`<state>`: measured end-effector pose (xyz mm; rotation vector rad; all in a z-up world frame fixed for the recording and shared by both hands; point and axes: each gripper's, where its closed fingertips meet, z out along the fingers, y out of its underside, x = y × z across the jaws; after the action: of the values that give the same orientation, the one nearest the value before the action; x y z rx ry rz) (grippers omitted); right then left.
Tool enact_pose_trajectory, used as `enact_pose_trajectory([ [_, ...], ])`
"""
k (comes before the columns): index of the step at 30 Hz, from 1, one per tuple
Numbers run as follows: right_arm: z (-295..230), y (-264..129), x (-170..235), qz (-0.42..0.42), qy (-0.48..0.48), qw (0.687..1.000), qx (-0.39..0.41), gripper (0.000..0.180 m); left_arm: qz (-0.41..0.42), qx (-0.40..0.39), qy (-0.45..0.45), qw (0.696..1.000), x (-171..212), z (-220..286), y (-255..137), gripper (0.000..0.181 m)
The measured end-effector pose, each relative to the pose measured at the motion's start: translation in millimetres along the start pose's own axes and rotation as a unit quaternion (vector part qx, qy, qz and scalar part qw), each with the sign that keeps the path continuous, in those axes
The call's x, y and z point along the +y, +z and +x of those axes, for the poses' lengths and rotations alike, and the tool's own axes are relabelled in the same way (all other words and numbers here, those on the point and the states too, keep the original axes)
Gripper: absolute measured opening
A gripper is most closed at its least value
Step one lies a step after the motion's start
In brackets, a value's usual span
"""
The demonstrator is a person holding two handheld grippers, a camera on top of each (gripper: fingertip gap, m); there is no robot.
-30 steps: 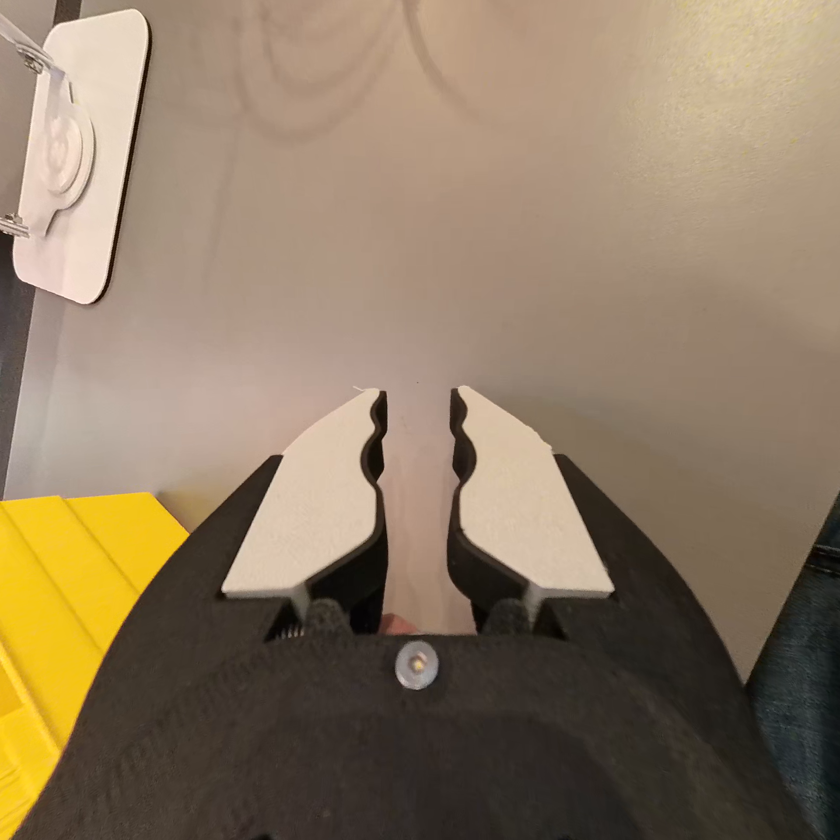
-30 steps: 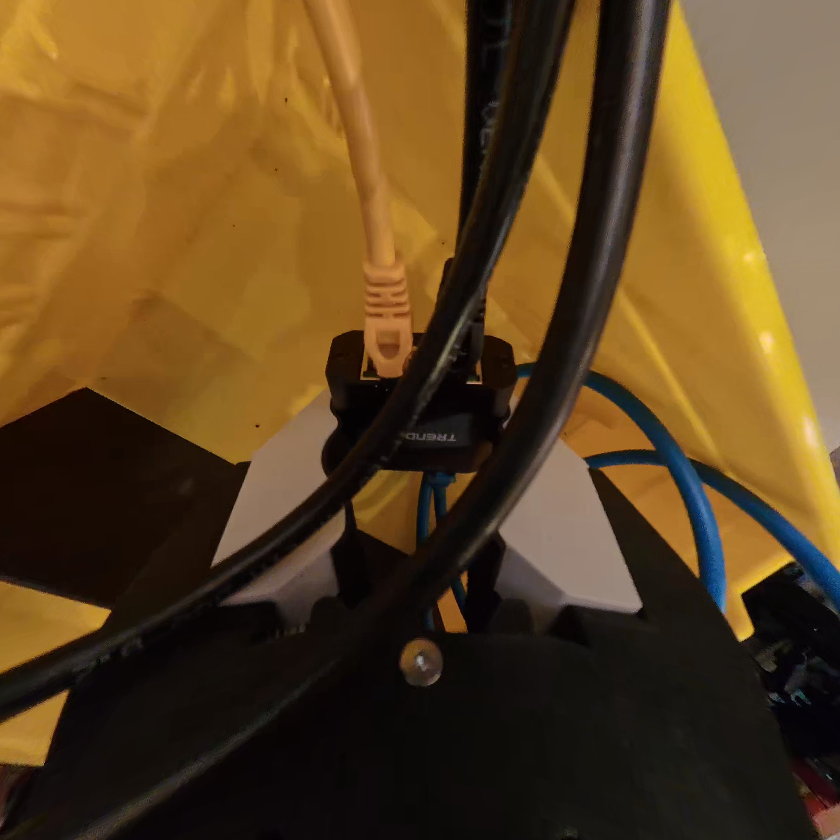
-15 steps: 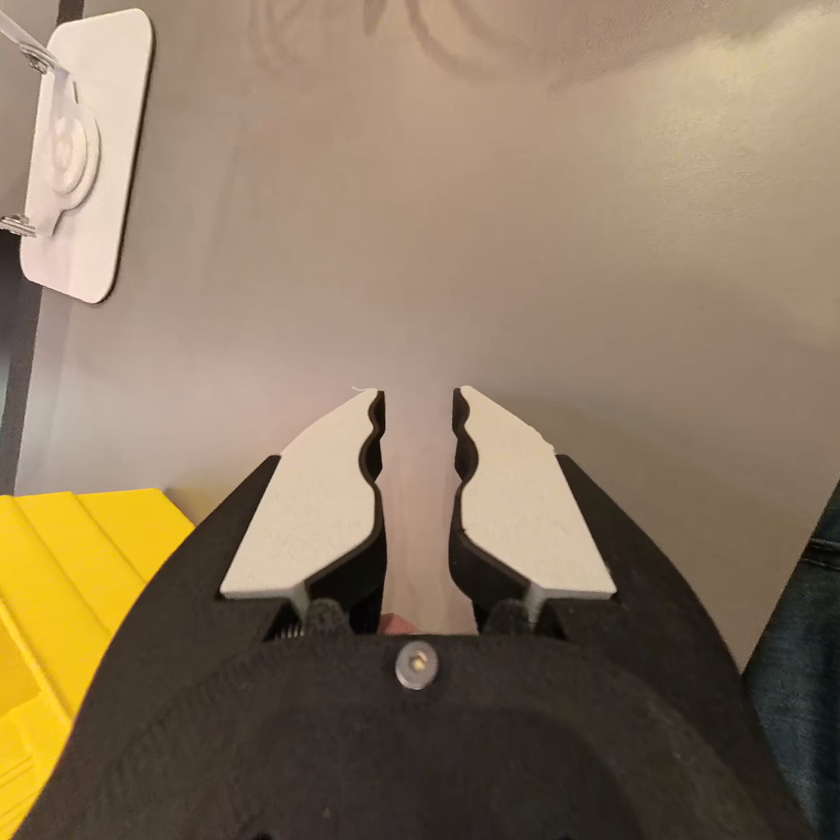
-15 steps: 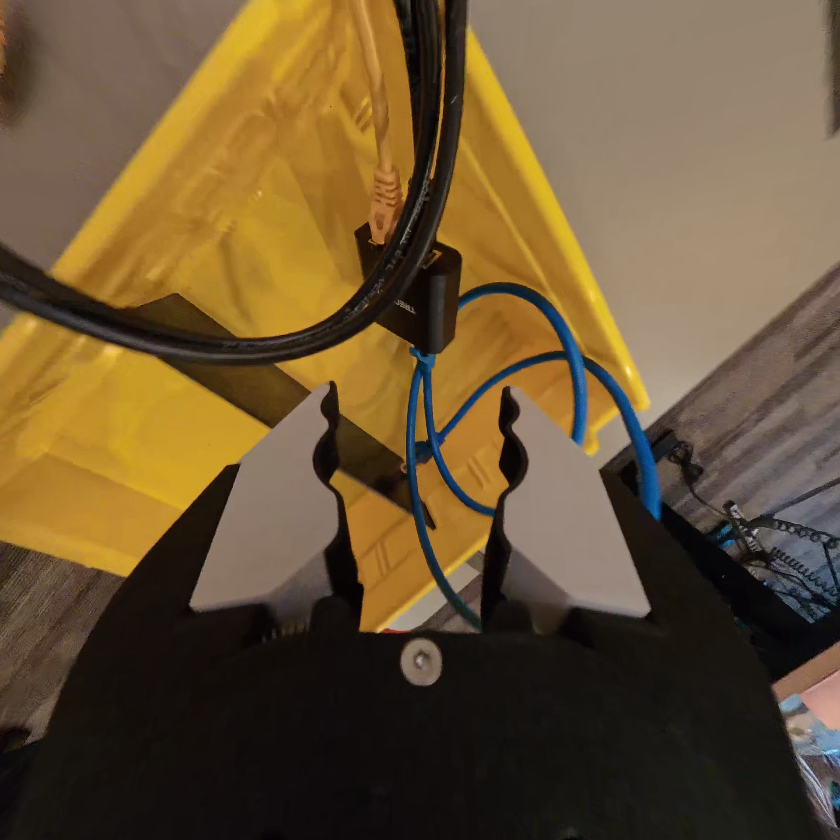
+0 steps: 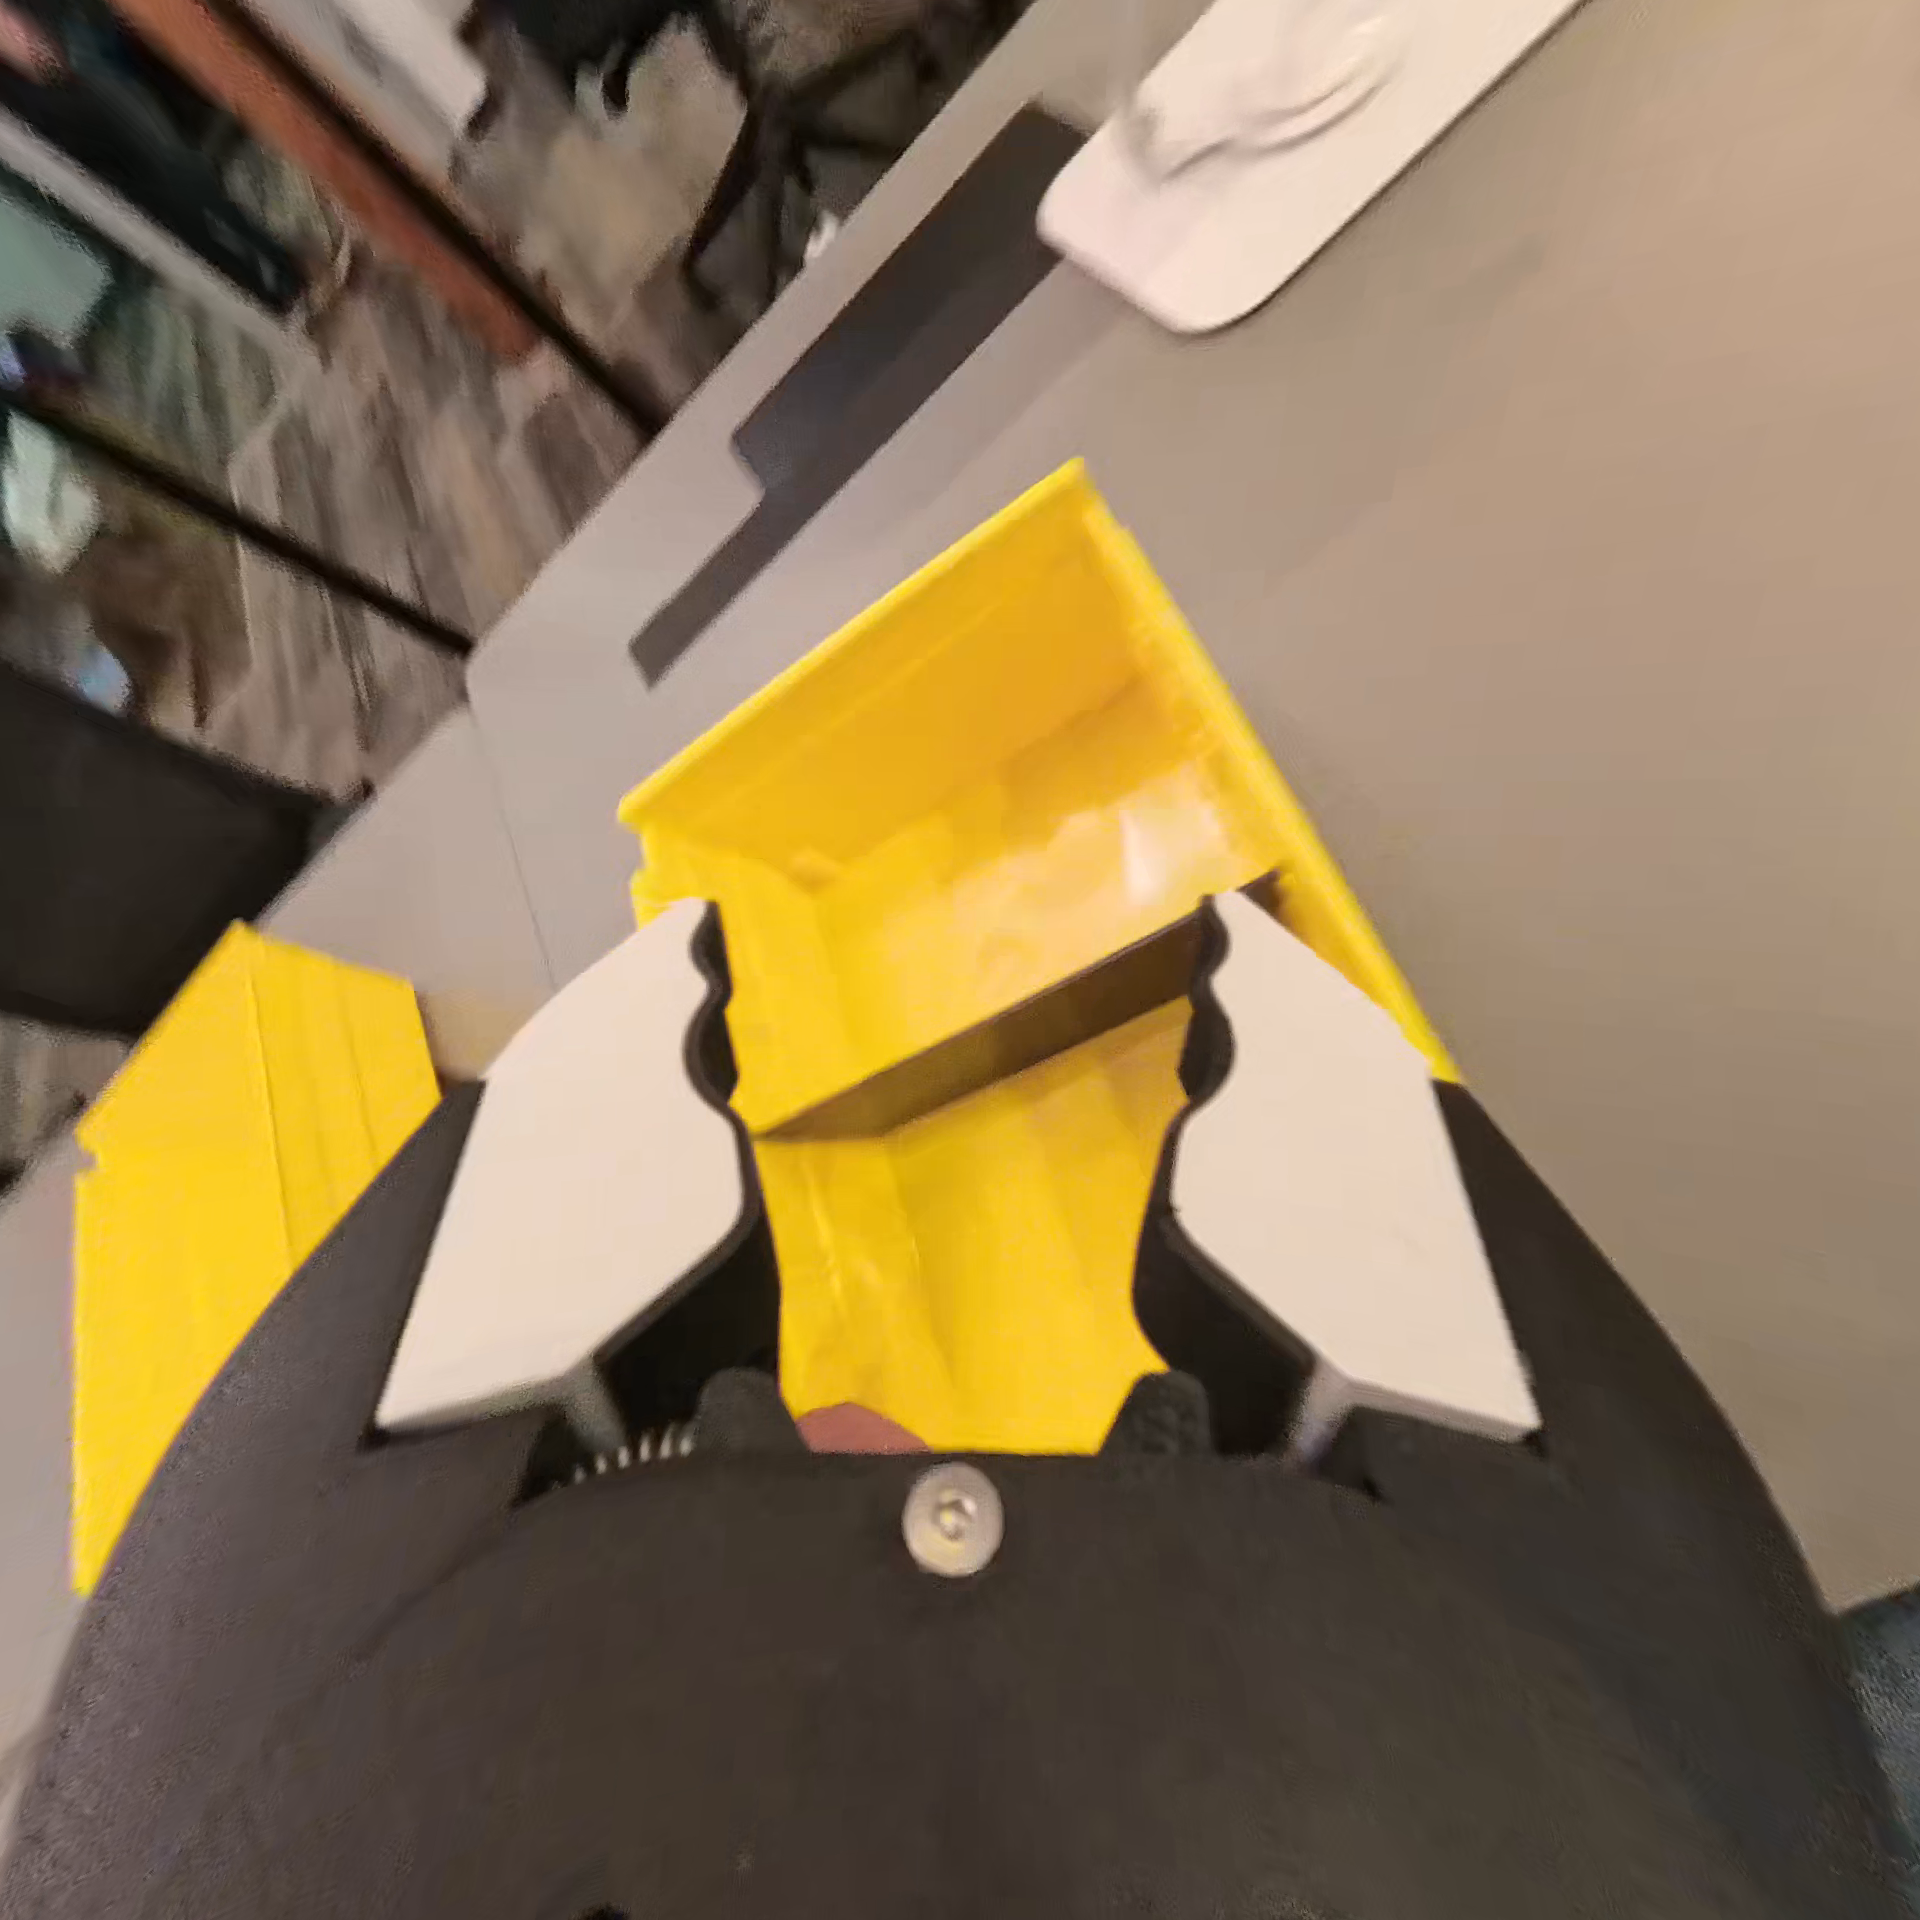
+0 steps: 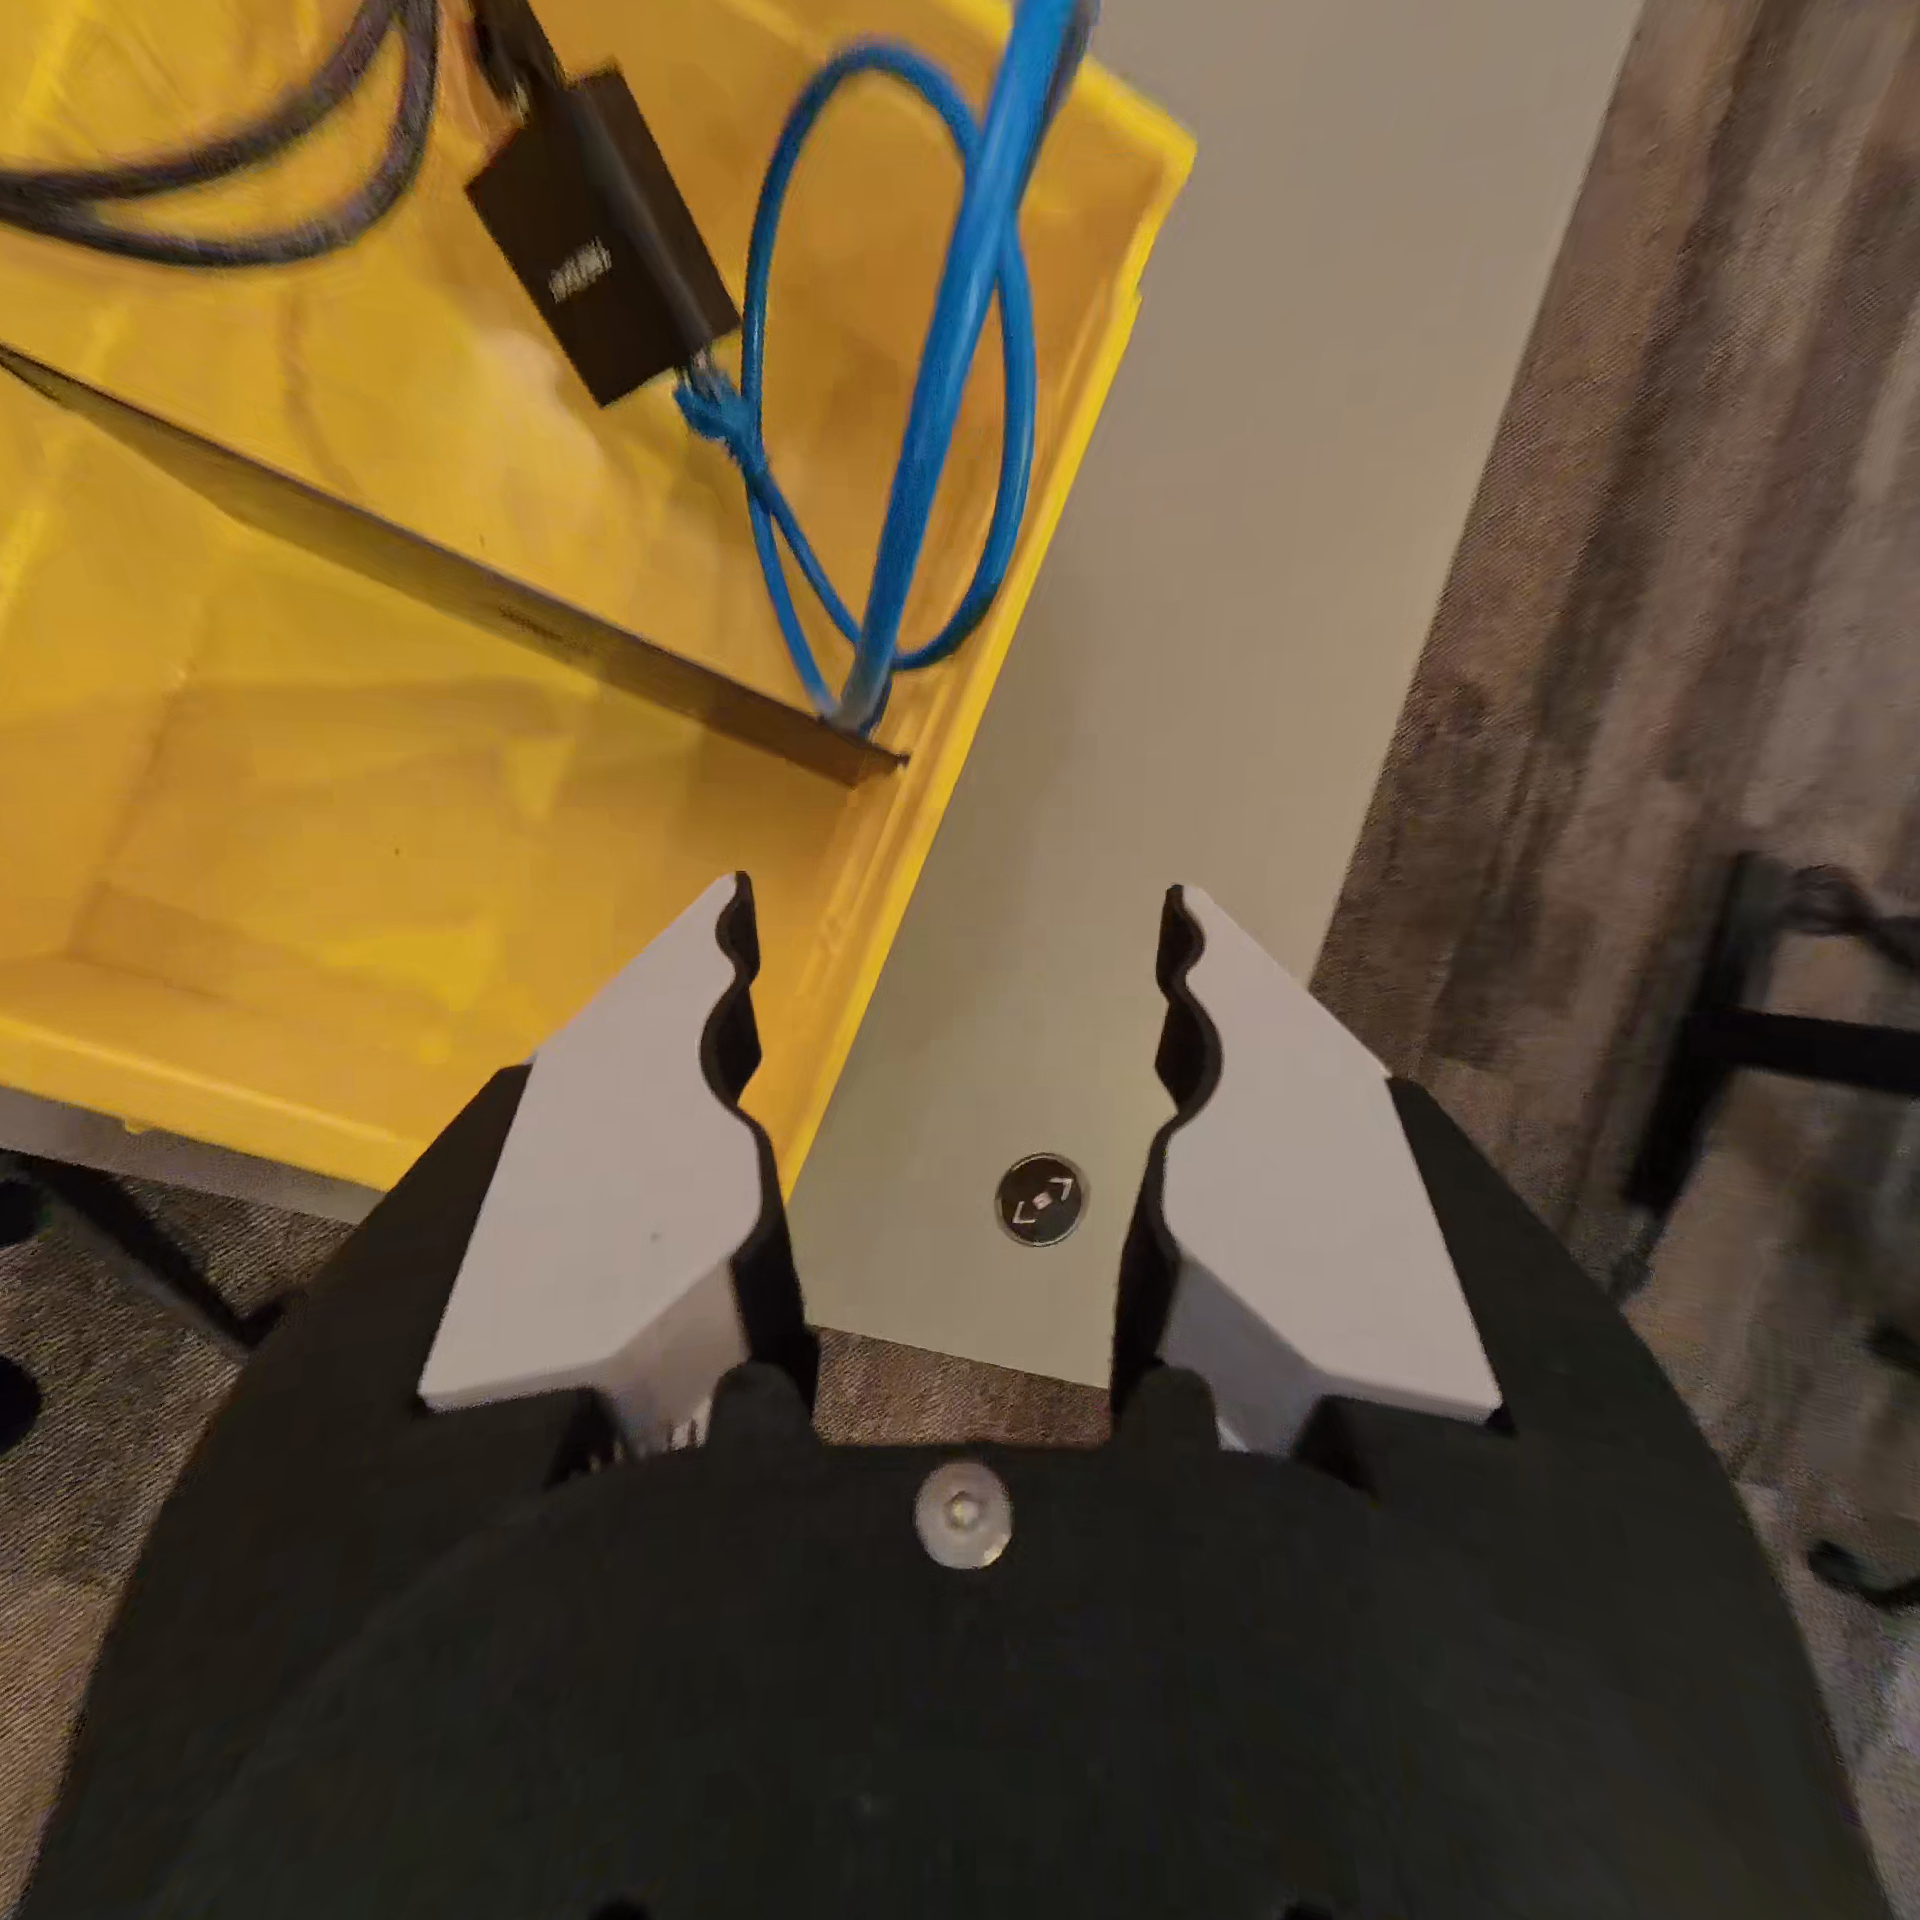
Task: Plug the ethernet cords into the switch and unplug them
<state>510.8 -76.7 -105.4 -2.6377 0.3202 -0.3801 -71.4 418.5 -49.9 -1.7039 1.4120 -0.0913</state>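
Note:
In the right wrist view, the small black switch is in the far compartment of the yellow bin, blurred by motion. A looped blue ethernet cord is beside the switch, and black cords run off to the left. My right gripper is open and empty, held back over the bin's near right corner and the table edge. My left gripper is open wide and empty above the yellow bin. The left wrist view shows neither switch nor cords.
A black divider crosses the bin. A second yellow bin stands to the left. A white pad lies farther back on the grey table. A round black button sits near the table corner, with carpet floor beyond. Left tips to right tips: about 75 centimetres. My right gripper's tips are some 15 centimetres from the small black switch.
My right gripper let go of the switch, opened and pulled back; the switch is now in the bin. My left gripper swung from bare table to over the bin and opened wider.

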Motion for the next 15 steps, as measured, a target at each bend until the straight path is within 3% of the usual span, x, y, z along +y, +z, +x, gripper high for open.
enact_pose_trajectory([
  [4,-6,29,32,-0.008,0.031,0.999,-0.031,0.079,-0.063,-0.009,-0.104,0.993,69,-49,2,0.098],
  [6,-17,36,30,0.016,0.055,0.995,-0.076,0.079,-0.103,-0.003,-0.135,0.985,107,-63,6,0.088],
  [8,-23,42,32,0.017,0.06,0.993,-0.096,0.076,-0.136,0.006,-0.17,0.976,141,-72,11,0.088],
  [12,-35,54,35,-0.007,0.037,0.995,-0.094,0.052,-0.2,0.026,-0.21,0.956,199,-75,21,0.096],
  [15,-45,66,34,-0.018,0.026,0.995,-0.1,0.033,-0.216,0.07,-0.228,0.947,216,-62,34,0.096],
])
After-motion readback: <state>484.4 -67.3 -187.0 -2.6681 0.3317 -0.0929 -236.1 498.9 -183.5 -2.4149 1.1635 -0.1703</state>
